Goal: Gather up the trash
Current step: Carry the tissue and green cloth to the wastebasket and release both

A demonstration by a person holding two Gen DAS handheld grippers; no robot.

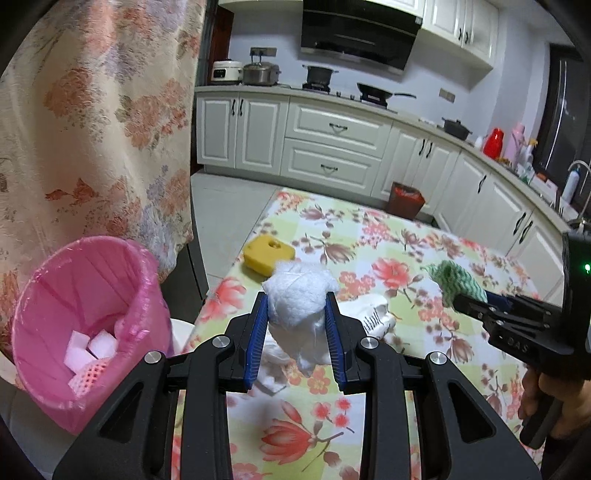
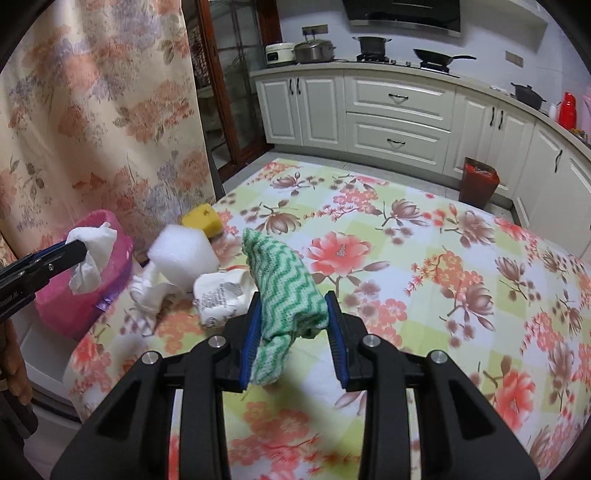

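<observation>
Trash-wise, your left gripper is pinching a white tissue wad near the desk's left edge, its underside hidden; right gripper clamps the green cloth.

Floral curtain in peach and beige hangs at left, beside a dark wood-framed glass door. Cream panelled cabinets run along the far wall under a black range hood. On the counter: white rice cooker, steel pressure pot, black frying pan, red thermos jug.
</observation>
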